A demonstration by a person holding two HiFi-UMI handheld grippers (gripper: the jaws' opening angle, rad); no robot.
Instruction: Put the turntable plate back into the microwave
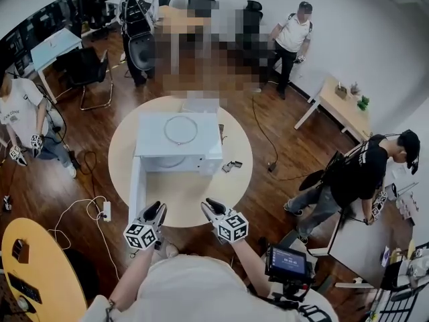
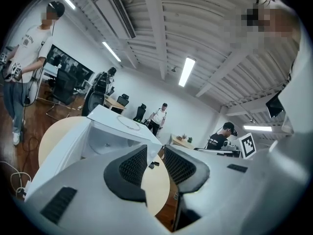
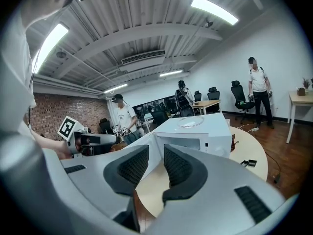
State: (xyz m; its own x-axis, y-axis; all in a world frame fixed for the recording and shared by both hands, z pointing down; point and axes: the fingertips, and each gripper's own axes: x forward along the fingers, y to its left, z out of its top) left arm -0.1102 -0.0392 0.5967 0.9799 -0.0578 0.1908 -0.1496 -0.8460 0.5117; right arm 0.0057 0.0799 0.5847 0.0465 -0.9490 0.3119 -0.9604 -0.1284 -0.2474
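Turntable plate [image 1: 181,130] shows faintly atop microwave [image 1: 151,143].

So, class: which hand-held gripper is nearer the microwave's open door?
Left. The left hand-held gripper hovers just right of the free end of the door; the right hand-held gripper is further right, in front of the microwave.

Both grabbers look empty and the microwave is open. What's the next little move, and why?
Probably reach both forward toward the turntable plate, which lies on top of the microwave. The left gripper and right gripper are empty, jaws apart, short of it, and the door stands open, so picking up the plate comes first.
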